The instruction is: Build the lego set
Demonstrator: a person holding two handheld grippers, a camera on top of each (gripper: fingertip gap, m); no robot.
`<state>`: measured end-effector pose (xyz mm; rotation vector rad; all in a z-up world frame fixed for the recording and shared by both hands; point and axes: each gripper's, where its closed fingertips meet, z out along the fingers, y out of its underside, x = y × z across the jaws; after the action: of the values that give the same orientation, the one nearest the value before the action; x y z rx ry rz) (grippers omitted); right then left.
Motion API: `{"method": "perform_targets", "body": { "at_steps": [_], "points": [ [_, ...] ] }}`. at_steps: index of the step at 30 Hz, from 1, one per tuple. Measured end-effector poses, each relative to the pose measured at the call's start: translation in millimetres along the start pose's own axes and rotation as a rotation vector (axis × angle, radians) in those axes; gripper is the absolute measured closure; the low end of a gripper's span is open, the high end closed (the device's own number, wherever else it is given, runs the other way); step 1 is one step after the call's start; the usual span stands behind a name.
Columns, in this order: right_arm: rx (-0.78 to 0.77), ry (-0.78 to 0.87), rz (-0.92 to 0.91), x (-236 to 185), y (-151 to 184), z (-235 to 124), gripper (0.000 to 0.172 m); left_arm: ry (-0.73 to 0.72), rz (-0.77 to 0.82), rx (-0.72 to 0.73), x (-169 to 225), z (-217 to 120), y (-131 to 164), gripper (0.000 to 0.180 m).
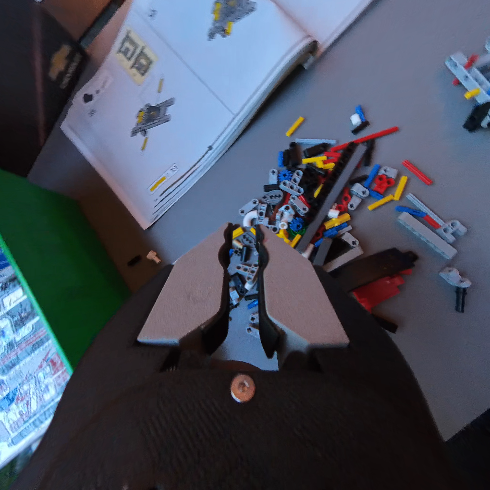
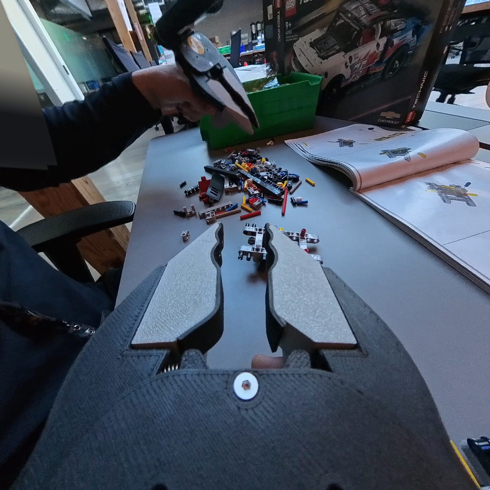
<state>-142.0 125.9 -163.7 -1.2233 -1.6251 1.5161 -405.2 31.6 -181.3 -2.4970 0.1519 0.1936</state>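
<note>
My left gripper (image 1: 244, 228) hangs in the air over the near end of a pile of small building pieces (image 1: 313, 191). Its jaws stand a narrow way apart, and grey, black and yellow pieces of the pile show through the gap. I see nothing pressed between its pads. The right wrist view shows it (image 2: 252, 127) held high by a hand (image 2: 164, 90) above the pile (image 2: 252, 177). My right gripper (image 2: 244, 228) is open and low over the table. A grey beam assembly (image 2: 256, 244) stands between its fingertips, against the right finger, clear of the left one.
An open instruction booklet (image 2: 397, 164) lies to the right, also in the left wrist view (image 1: 185, 79). A green bin (image 2: 278, 111) and a large set box (image 2: 358, 58) stand at the back. A chair armrest (image 2: 79, 214) is at the table's left edge. The left gripper's tips are roughly 30 cm from the right gripper's.
</note>
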Motion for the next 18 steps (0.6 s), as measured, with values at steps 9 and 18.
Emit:
{"method": "perform_targets", "body": {
  "at_steps": [9, 18],
  "points": [
    [0.007, 0.005, 0.010, 1.2, -0.7, -0.9, 0.144, -0.037, -0.241, 0.289, 5.7, -16.7, -30.0, 0.169],
    [0.004, -0.004, 0.014, -0.3, -0.2, 0.7, 0.144, 0.036, -0.303, 0.417, 31.6, -15.5, -49.1, 0.175]
  ]
}}
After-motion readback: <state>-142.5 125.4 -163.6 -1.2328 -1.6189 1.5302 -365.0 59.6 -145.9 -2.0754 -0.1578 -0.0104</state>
